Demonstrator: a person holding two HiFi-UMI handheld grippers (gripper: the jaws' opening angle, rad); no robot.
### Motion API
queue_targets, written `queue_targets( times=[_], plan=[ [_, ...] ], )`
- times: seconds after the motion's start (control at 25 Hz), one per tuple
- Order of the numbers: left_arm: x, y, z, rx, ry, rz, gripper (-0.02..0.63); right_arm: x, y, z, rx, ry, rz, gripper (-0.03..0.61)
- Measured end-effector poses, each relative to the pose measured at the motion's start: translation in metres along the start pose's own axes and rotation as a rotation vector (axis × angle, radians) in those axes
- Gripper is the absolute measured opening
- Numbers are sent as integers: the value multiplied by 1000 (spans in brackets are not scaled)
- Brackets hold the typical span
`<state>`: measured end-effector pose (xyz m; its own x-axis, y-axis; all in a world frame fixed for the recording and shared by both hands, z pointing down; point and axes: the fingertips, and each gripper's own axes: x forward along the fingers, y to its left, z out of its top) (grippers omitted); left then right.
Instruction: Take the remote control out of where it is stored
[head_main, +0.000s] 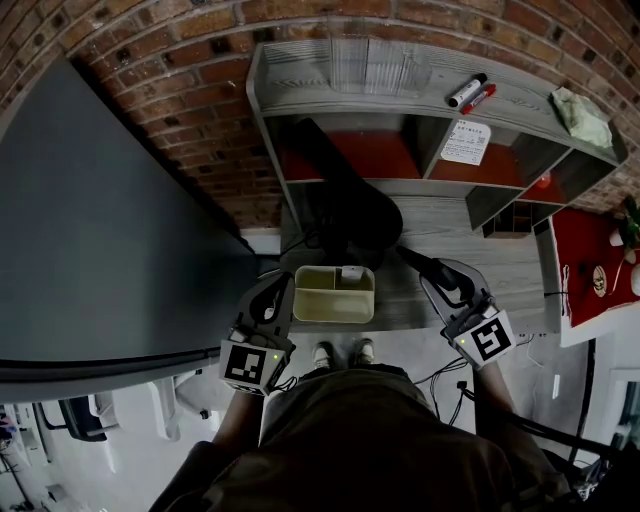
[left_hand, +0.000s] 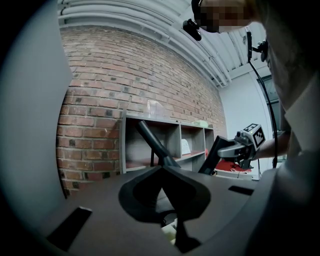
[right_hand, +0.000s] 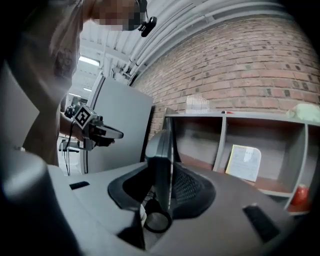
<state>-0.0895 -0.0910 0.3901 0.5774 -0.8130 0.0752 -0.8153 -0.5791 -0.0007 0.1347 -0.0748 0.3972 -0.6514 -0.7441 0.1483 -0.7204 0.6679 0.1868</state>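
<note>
Left tongs (head_main: 280, 288) pointing forward, together | right tongs (head_main: 440, 278) angled inward, clamped on remote control (left_hand: 211, 156)

Bin (head_main: 318, 305) is open from above; grey panel (head_main: 100, 230) walls the left side.

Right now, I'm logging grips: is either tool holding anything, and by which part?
The right tool grips the black remote control by its near end; the left tool is shut on nothing.
</note>
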Motion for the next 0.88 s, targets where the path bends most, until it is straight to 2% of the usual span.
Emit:
queue_targets(
  times=[0.32, 0.48, 0.72, 0.88],
  plan=[
    [1, -9, -6, -3, 18, -26, 9, 21, -32, -66, -136, 203, 17, 115],
    [1, -14, -17, -1, 46, -39, 9, 38, -40, -109, -193, 252, 41, 116],
    [3, -20, -14, -22, 54, -47, 9, 64, -50, -162, -140, 332, 46, 116],
    [1, -21, -25, 1, 89, -39, 9, 77, -49, -202, -184, 411, 68, 115]
  ],
)
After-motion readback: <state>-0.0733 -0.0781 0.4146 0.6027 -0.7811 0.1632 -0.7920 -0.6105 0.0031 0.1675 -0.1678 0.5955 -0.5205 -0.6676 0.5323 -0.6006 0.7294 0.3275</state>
